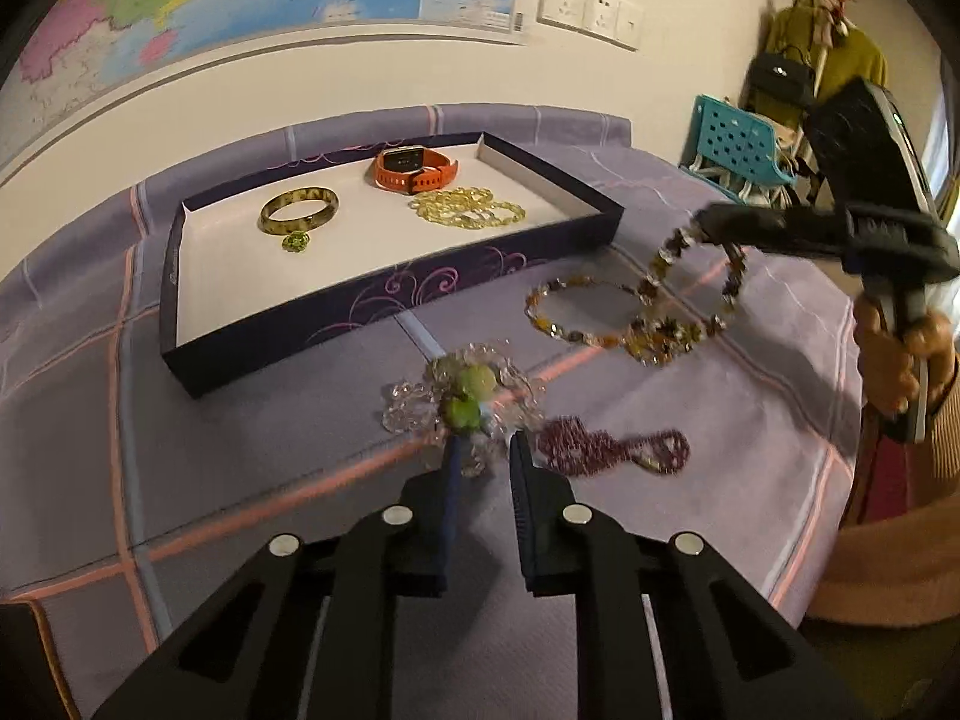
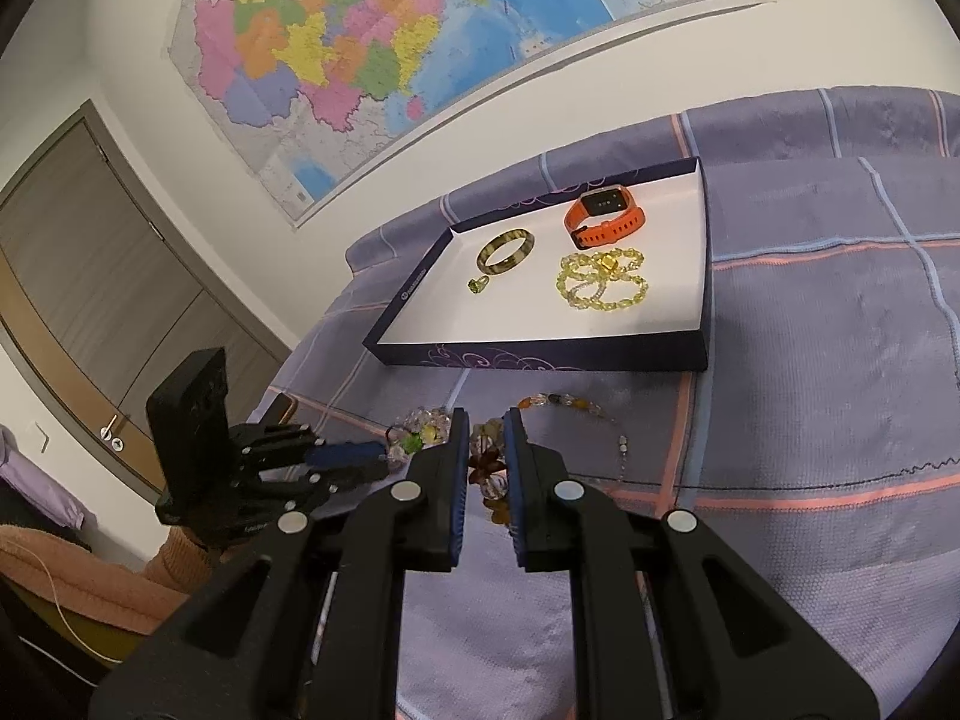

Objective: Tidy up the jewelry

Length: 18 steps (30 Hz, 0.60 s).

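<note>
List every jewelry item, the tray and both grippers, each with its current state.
Tray: open, on bed.
Orange watch: in tray.
Bangle: in tray, flat.
Green ring: in tray.
Yellow beads: in tray.
Amber necklace: partly lifted.
Clear necklace: on bed.
Purple necklace: on bed.
Right gripper: shut on amber necklace.
Left gripper: open.

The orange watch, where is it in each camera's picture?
Left wrist view: the orange watch lies at the far end of the tray, above the middle of the picture, behind the yellow bead strand.
Right wrist view: the watch is right of centre, in the upper half, near the tray's far right corner.
Shared landmark: the wall map behind the tray.
</note>
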Each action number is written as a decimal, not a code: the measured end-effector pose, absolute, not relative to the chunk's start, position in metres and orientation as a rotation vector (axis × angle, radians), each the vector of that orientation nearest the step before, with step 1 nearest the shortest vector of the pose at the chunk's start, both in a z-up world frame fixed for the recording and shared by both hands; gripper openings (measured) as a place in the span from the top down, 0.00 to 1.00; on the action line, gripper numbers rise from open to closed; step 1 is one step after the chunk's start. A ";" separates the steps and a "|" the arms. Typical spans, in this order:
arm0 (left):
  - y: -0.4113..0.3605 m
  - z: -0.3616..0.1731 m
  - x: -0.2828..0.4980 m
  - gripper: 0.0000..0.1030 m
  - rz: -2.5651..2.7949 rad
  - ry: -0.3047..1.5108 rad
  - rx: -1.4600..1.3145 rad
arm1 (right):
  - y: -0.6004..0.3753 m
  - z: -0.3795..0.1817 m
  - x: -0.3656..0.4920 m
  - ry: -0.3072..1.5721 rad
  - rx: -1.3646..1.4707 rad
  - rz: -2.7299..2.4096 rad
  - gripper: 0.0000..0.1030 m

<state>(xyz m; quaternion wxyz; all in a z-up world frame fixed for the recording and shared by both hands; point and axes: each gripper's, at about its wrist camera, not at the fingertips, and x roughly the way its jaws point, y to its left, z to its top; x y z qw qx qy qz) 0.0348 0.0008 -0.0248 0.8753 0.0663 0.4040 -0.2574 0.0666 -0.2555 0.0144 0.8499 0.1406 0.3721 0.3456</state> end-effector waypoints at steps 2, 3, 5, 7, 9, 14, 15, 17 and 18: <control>0.004 -0.026 0.036 0.81 -0.524 0.848 0.129 | -0.256 0.014 0.067 0.787 0.297 0.732 0.88; 0.006 -0.025 0.037 0.81 -0.519 0.847 0.122 | -0.255 0.013 0.067 0.788 0.297 0.734 0.88; 0.009 -0.024 0.038 0.80 -0.497 0.841 0.116 | -0.254 0.012 0.067 0.791 0.296 0.735 0.88; 0.008 -0.022 0.041 0.80 -0.491 0.834 0.118 | -0.254 0.012 0.067 0.792 0.296 0.737 0.88; 0.004 -0.020 0.044 0.80 -0.491 0.828 0.129 | -0.254 0.012 0.067 0.792 0.298 0.737 0.88; -0.004 -0.023 0.053 0.92 -0.494 0.843 0.147 | -0.254 0.011 0.067 0.795 0.296 0.737 0.88; -0.006 -0.025 0.055 0.93 -0.492 0.856 0.155 | -0.255 0.011 0.067 0.797 0.297 0.737 0.88; -0.007 -0.027 0.054 0.94 -0.499 0.857 0.168 | -0.255 0.011 0.067 0.798 0.300 0.737 0.88; -0.008 -0.027 0.052 0.96 -0.506 0.851 0.174 | -0.256 0.011 0.067 0.799 0.301 0.735 0.88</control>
